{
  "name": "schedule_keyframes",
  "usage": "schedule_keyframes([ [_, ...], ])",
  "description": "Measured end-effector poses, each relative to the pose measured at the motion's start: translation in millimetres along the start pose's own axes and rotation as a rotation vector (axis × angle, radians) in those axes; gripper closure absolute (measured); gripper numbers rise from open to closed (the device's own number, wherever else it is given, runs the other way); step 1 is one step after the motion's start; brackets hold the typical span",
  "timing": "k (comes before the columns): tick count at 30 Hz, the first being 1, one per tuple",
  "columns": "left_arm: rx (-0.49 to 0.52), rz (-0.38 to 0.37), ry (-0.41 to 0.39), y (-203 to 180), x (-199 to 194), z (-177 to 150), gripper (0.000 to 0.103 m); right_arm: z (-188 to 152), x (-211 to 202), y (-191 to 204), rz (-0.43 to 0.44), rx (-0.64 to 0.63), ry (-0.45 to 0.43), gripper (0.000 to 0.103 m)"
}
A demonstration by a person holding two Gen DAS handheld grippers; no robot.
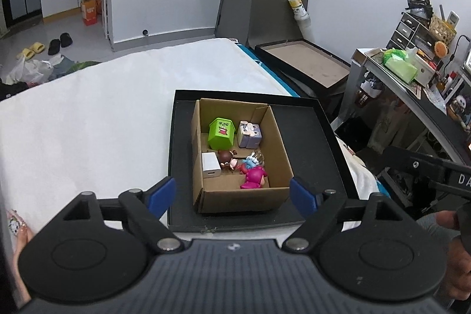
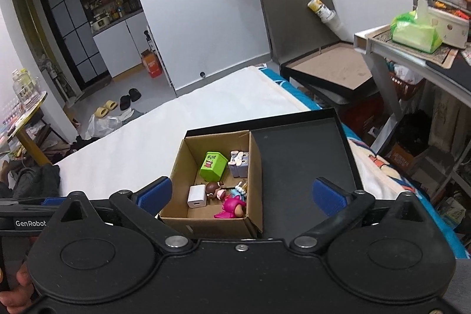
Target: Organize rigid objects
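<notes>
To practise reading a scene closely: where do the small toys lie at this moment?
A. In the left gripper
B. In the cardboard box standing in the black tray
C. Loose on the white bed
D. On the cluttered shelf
B: the toys lie in the cardboard box, which stands in the black tray; both grippers are open and hold nothing.

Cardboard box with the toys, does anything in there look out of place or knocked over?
Mostly tidy. In the cardboard box, the green block and lilac cube stand at the back, the white charger at the left wall. The pink figure lies tipped on its side at the front, jumbled against the brown-haired figure.
</notes>
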State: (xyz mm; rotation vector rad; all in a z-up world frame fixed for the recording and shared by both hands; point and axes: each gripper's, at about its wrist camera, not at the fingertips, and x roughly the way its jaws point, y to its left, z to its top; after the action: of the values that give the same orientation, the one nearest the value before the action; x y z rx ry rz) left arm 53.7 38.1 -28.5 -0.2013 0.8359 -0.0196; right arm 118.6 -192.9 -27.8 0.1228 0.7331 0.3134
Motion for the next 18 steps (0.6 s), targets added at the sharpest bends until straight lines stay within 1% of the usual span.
schedule_keyframes([
  [1, 0.001, -0.007, -0.004, -2, -4, -1, 0.018, 0, -2, 0, -0.005, 0.001, -0.003, 0.000],
  [3, 0.010, -0.027, -0.016, -5, -11, -4, 0.010, -1, -7, 0, -0.008, 0.006, -0.007, 0.000],
  [4, 0.017, -0.032, -0.024, -6, -14, -5, 0.010, -1, -10, 0, -0.006, 0.009, -0.010, 0.000],
  [11, 0.026, -0.053, -0.044, -11, -29, -8, 0.009, -6, -25, 4, -0.022, -0.012, -0.030, 0.000],
  [13, 0.029, -0.055, -0.045, -12, -33, -8, 0.009, -7, -29, 6, -0.013, -0.016, -0.035, 0.000],
  [18, 0.004, -0.060, -0.056, -8, -40, -6, 0.009, -7, -35, 11, -0.006, -0.025, -0.043, 0.000],
])
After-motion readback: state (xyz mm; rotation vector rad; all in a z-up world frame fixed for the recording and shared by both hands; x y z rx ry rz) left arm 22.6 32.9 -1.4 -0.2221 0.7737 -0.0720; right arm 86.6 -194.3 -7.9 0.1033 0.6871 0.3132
